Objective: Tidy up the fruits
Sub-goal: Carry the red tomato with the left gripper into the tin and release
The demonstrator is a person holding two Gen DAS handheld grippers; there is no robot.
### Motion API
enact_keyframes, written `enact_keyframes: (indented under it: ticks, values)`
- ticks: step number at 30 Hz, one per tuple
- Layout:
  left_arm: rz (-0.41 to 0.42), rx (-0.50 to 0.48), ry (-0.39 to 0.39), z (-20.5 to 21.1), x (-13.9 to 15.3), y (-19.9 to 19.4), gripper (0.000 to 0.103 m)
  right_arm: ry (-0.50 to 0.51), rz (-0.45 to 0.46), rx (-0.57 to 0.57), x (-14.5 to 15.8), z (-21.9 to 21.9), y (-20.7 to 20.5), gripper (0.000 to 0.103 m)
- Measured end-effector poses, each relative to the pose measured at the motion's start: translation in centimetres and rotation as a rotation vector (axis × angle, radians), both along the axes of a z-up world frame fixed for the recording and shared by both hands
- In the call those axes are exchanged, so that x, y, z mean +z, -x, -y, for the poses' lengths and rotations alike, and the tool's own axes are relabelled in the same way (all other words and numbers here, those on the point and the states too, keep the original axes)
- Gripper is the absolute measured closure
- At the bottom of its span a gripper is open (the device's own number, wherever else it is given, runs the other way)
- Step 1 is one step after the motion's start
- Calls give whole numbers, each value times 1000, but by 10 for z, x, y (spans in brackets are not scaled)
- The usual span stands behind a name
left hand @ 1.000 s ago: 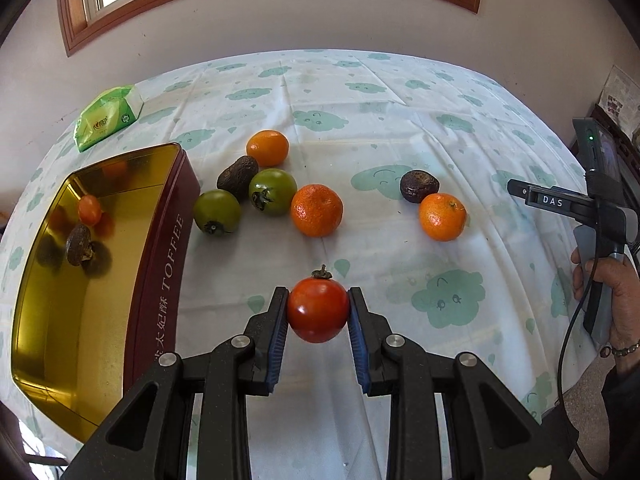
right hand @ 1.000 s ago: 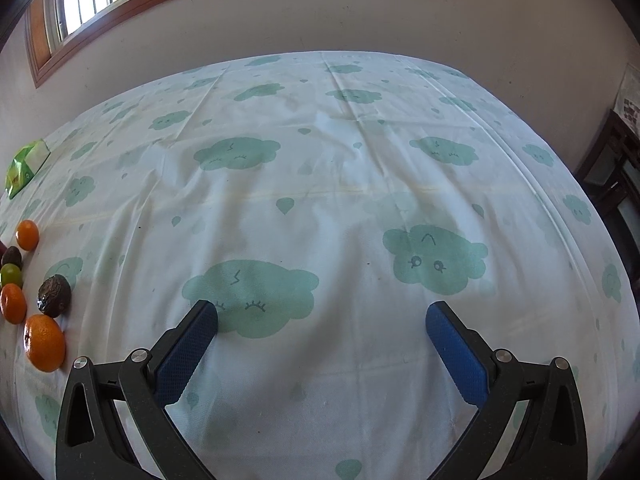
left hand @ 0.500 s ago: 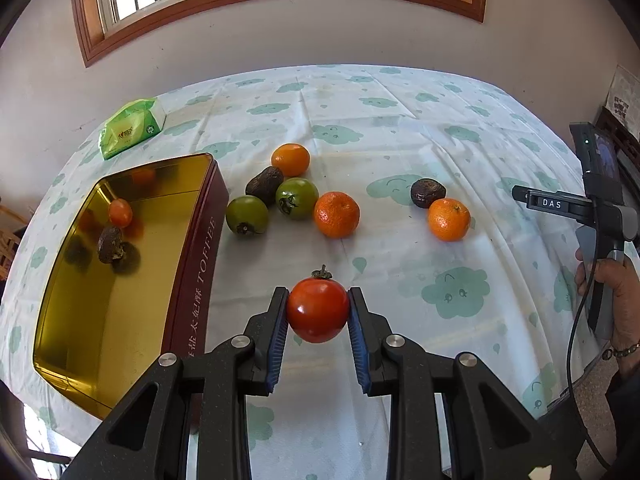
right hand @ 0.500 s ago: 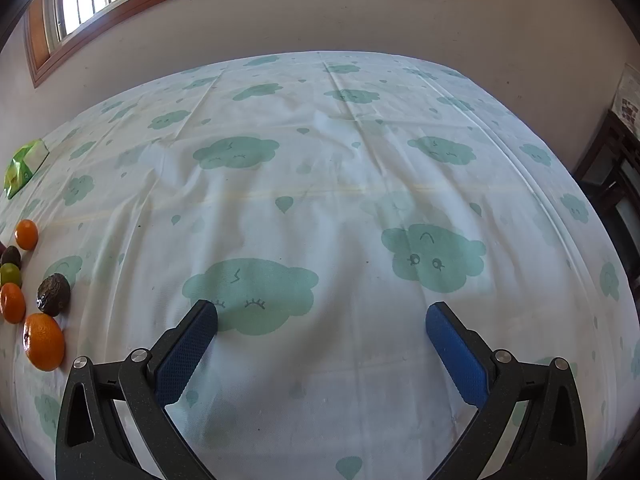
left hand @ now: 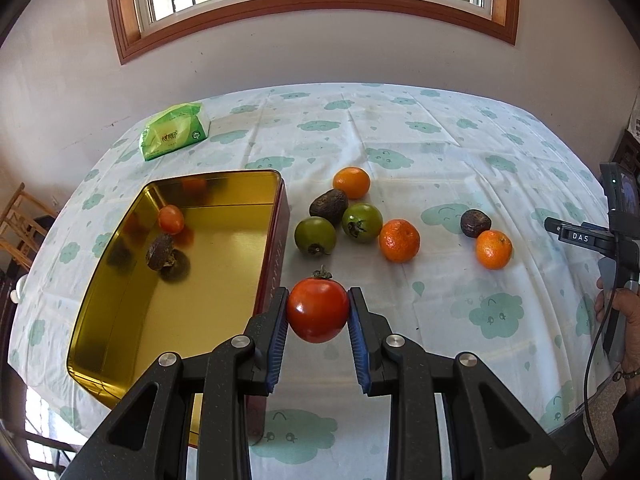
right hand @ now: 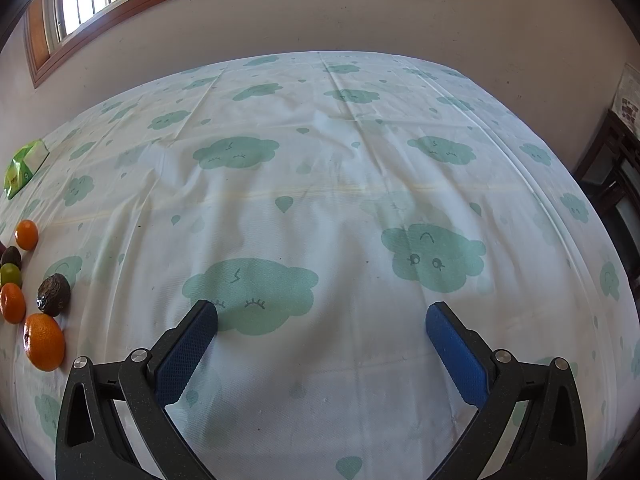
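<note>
Left wrist view: the left gripper [left hand: 318,312] is clenched on a round red tomato with a dry green stalk [left hand: 318,310], blue pads pressing both its sides. Over the last second the whole table has dropped lower and farther off in this view, and the gold-lined rectangular toffee tin [left hand: 120,320] has slid further into frame. So the tomato has been lifted off the cloud-print white tablecloth [left hand: 440,152] and is being carried towards the tin, probably the drop-off, since a small red tomato [left hand: 171,219] and a dark wrinkled fruit [left hand: 160,251] already lie inside. The tin's near maroon wall [left hand: 276,256] stands just left of the held tomato and must be cleared. Most of the tin floor is free. Two green tomatoes [left hand: 315,236], three oranges [left hand: 399,240] and two more dark fruits lie on the cloth to the right, well clear of the path.

Right wrist view: the right gripper [right hand: 322,318] hangs released, nothing between its pads, unchanged over bare cloth; the fruits sit far at its left edge.
</note>
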State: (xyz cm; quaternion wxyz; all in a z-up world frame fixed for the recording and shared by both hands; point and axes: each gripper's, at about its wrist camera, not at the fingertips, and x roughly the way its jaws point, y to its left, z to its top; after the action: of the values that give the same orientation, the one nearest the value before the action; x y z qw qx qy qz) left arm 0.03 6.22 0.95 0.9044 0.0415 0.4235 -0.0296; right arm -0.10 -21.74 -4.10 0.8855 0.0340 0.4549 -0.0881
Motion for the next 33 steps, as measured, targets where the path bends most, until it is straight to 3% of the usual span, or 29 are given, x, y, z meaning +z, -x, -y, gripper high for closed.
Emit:
enact_keyframes:
  ticks: [10,19,33]
  values:
    - [4,125,-62,-57,-6,-16,77,0,0,0,0,0,0,0]
    - [-40,218,-117,-106,-27,-30,77,1,0,0,0,0,0,0]
    - [-51,229,-160,-134,-49,-38,77,1,0,0,0,0,0,0]
